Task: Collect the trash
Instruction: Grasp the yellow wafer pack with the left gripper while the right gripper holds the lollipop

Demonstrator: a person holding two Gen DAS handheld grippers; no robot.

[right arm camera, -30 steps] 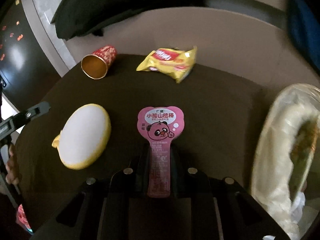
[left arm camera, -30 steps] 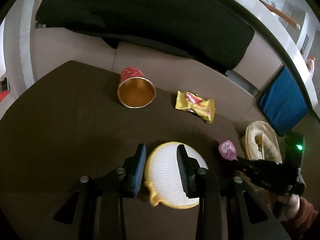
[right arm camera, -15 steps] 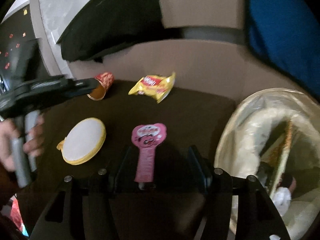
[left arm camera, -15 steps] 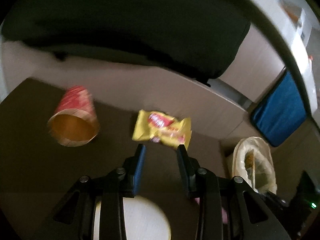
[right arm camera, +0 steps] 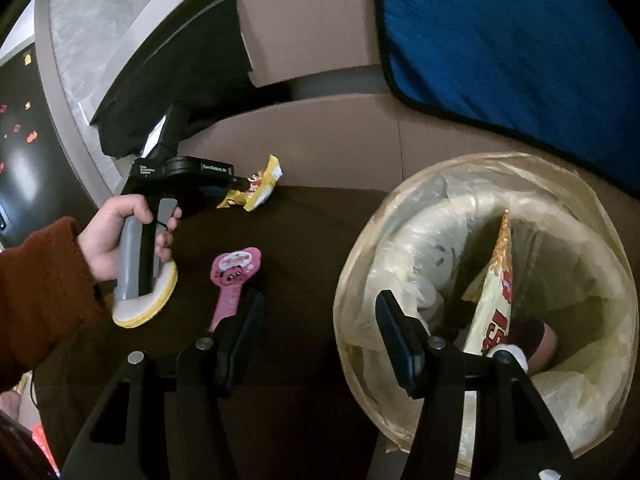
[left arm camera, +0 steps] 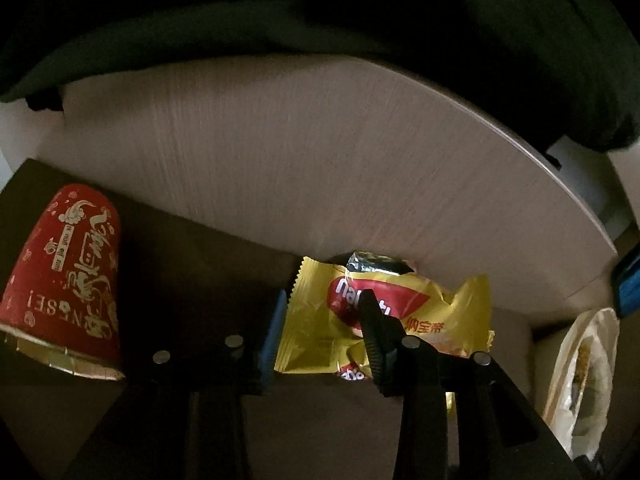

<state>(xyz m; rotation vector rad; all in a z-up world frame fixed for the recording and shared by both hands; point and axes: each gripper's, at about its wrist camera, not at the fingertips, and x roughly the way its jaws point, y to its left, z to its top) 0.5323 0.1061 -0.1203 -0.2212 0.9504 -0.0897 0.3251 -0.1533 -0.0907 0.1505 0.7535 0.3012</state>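
My left gripper is open, its fingers on either side of a yellow snack wrapper that lies at the far edge of the dark table; the wrapper also shows in the right wrist view. A red paper cup lies on its side to the left. My right gripper is open and empty, above the table edge beside the bin. A pink lollipop wrapper lies on the table by its left finger. A round yellow-rimmed lid lies under the left hand.
The bin, lined with a pale bag, holds a snack bag and stands right of the table; it also shows in the left wrist view. A blue cushion and a dark cloth lie on the beige sofa behind.
My left gripper moved forward from over the lid to the yellow wrapper. My right gripper opened, let go of the pink wrapper and swung right towards the bin.
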